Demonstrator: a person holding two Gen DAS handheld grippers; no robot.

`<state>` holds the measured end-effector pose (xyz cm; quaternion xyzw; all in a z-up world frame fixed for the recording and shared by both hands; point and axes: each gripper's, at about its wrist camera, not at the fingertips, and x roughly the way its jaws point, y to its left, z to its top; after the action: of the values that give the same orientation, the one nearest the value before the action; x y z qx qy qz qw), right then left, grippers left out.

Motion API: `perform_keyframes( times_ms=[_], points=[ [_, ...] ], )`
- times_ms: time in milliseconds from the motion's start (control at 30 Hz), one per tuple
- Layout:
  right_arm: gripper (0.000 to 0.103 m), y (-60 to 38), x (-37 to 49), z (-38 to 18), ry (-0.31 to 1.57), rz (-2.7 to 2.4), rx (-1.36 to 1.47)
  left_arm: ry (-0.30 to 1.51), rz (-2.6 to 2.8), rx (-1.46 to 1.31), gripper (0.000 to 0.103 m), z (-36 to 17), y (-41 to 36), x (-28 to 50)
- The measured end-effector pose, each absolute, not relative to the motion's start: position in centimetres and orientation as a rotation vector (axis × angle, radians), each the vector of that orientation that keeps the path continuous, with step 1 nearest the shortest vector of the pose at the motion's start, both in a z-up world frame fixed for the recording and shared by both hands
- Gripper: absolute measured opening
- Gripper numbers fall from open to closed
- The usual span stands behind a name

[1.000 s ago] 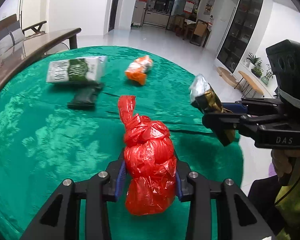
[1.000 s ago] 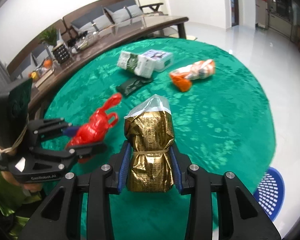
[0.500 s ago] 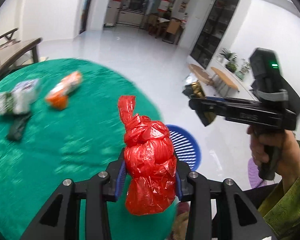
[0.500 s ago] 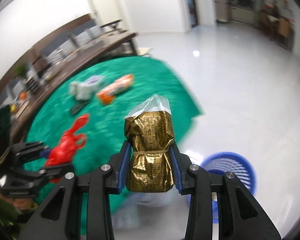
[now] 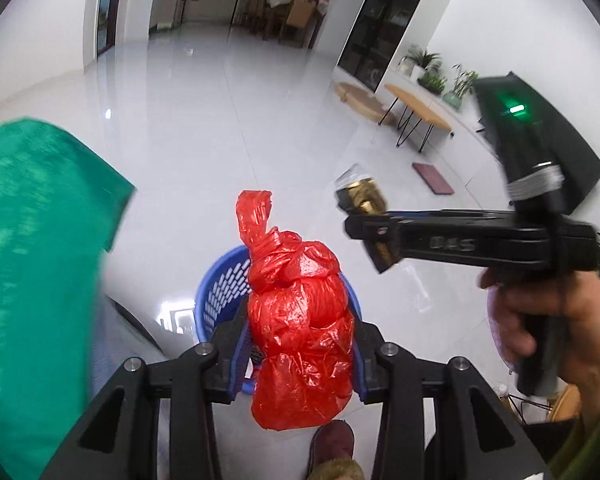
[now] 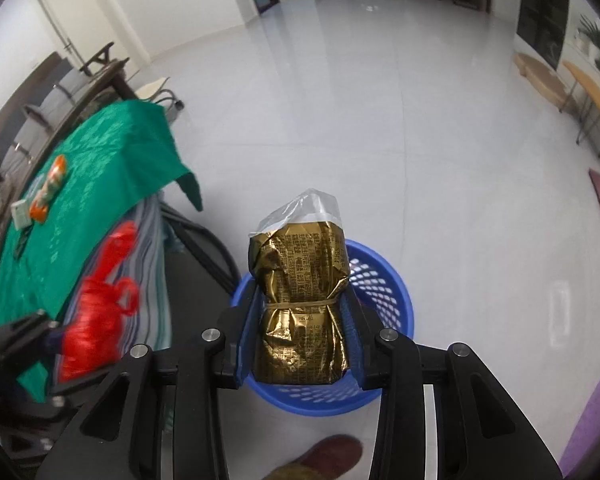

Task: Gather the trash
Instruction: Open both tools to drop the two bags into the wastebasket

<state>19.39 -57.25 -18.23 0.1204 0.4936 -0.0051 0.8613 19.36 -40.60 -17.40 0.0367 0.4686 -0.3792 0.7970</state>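
Red bag (image 5: 300, 332) clenched in left jaws, gold packet (image 6: 302, 308) clenched in right jaws, above blue basket (image 6: 388, 292)

Left gripper (image 5: 302, 354): matte black angular linkage arms, round silver screws at the pivots, blue pads lining the finger insides. Right gripper (image 6: 302, 350) was the same build. From the left wrist view, the right unit carried pale embossed lettering on its side, a green status light up top, and a silver band round the neck. Olive-green sleeve (image 5: 592, 436) at the wrist; dark red-brown shoe (image 6: 328, 456) below.
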Motion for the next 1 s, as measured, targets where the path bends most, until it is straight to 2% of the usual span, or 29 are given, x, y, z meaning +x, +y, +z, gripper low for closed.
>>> perform_keyframes(
  times_ms=[267, 300, 333, 367, 433, 500, 700, 767, 900, 1000],
  points=[
    [0.040, -60.0, 20.0, -20.9, 1.071, -0.031, 0.342, 1.063, -0.811, 0.127, 0.044, -22.7, -44.8, 21.1],
    [0.042, -60.2, 20.0, -21.2, 1.073, -0.035, 0.346, 1.065, -0.815, 0.131, 0.049, -23.1, -45.2, 21.3],
    [0.044, -60.6, 20.1, -21.5, 1.075, -0.040, 0.351, 1.069, -0.812, 0.145, 0.059, -23.6, -45.4, 21.1],
    [0.051, -60.8, 20.1, -21.8, 1.077, -0.048, 0.357, 1.070, -0.800, 0.158, 0.063, -23.9, -45.2, 21.1],
    [0.063, -61.1, 20.2, -22.3, 1.079, -0.052, 0.380, 1.071, -0.770, 0.181, 0.064, -24.7, -45.5, 21.5],
    [0.064, -61.5, 19.8, -22.2, 1.073, -0.061, 0.394, 1.075, -0.756, 0.179, 0.064, -24.8, -45.3, 21.5],
    [0.084, -62.1, 19.0, -20.1, 0.999, -0.114, 0.381, 1.016, -0.766, 0.148, 0.064, -21.4, -43.6, 19.9],
    [0.096, -61.9, 18.7, -19.0, 0.975, -0.152, 0.343, 0.982, -0.776, 0.136, 0.064, -19.2, -42.7, 19.1],
    [0.099, -60.5, 18.3, -16.7, 0.920, -0.226, 0.233, 0.907, -0.793, 0.122, 0.066, -14.8, -39.9, 17.0],
    [0.100, -58.2, 18.0, -14.5, 0.859, -0.242, 0.153, 0.855, -0.763, 0.128, 0.074, -12.4, -36.3, 15.2]
  ],
)
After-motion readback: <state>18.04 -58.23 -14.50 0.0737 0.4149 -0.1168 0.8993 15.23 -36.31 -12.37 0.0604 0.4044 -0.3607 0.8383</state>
